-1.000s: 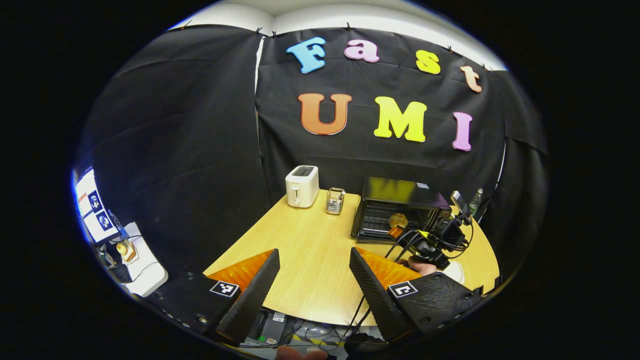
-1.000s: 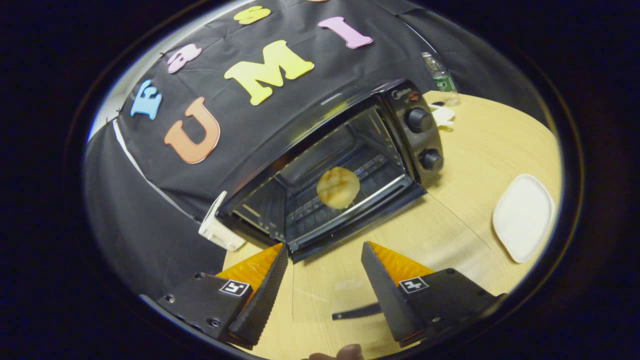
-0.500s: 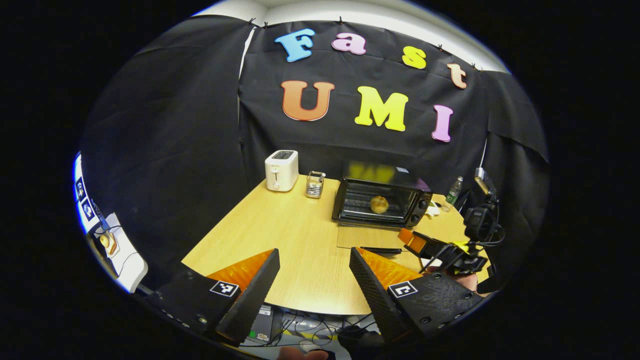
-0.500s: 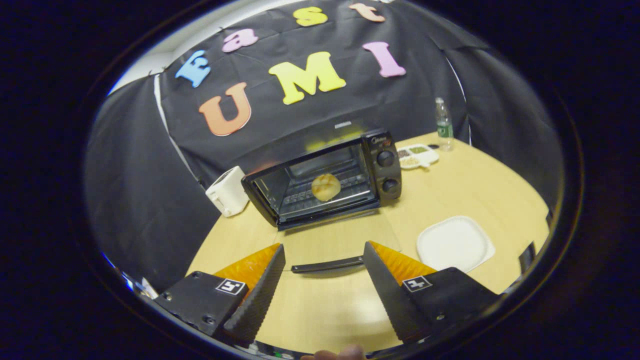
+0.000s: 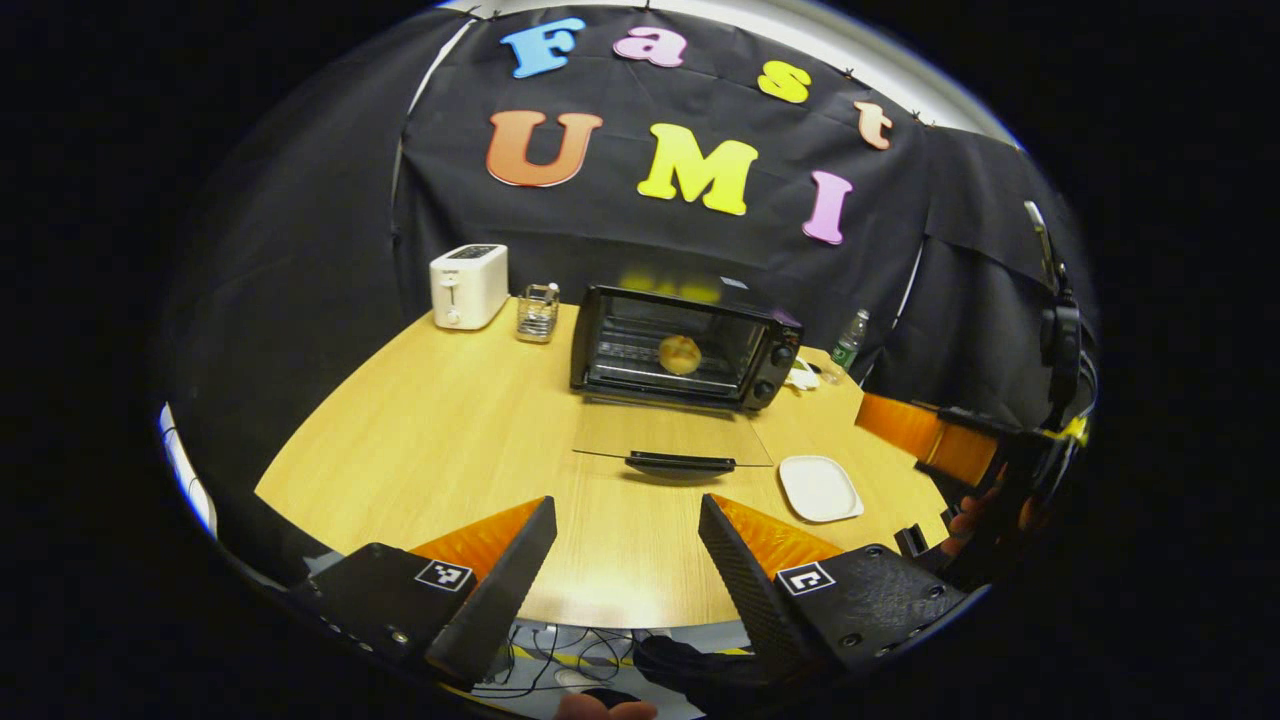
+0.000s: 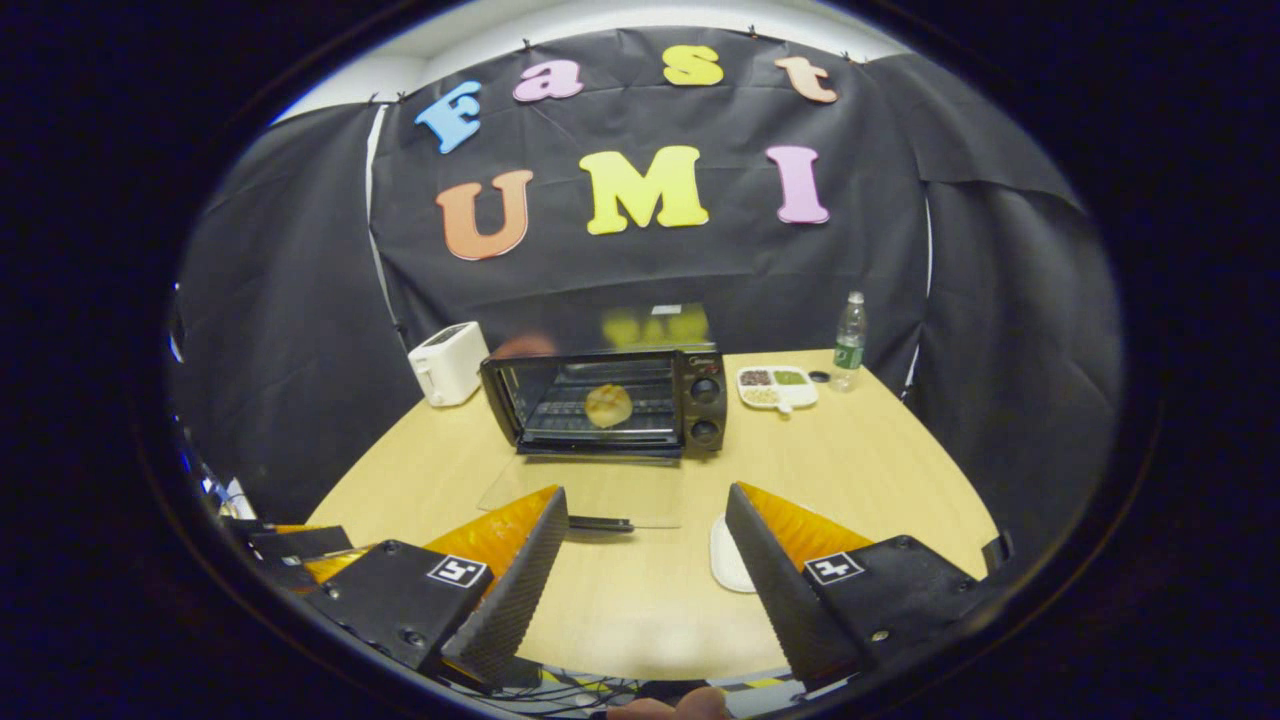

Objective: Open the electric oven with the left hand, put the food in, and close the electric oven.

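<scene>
The black electric oven [image 5: 770, 355] [image 6: 700, 400] stands at the back of the wooden table with its glass door [image 5: 670, 435] [image 6: 600, 490] folded down flat and the door handle [image 5: 680, 462] [image 6: 600, 523] toward me. A round golden bun [image 5: 680, 354] [image 6: 608, 405] lies on the rack inside. My left gripper [image 5: 627, 505] is open and empty, held back over the table's near edge. Equally far from the oven, my right gripper [image 6: 647, 494] [image 5: 925, 440] is open with nothing in it. The left gripper [image 6: 300, 555] also shows low at the left of the right gripper view.
A white toaster [image 5: 468, 286] [image 6: 448, 362] and a glass holder [image 5: 538, 312] stand left of the oven. To its right are a bottle [image 5: 848, 343] [image 6: 849, 340] and a small snack tray [image 6: 778, 387]. A white plate [image 5: 820, 488] [image 6: 725, 555] lies near the door.
Both grippers have drawn back from the oven, which now looks smaller and farther off. The bun stays on the rack and the door stays down.
</scene>
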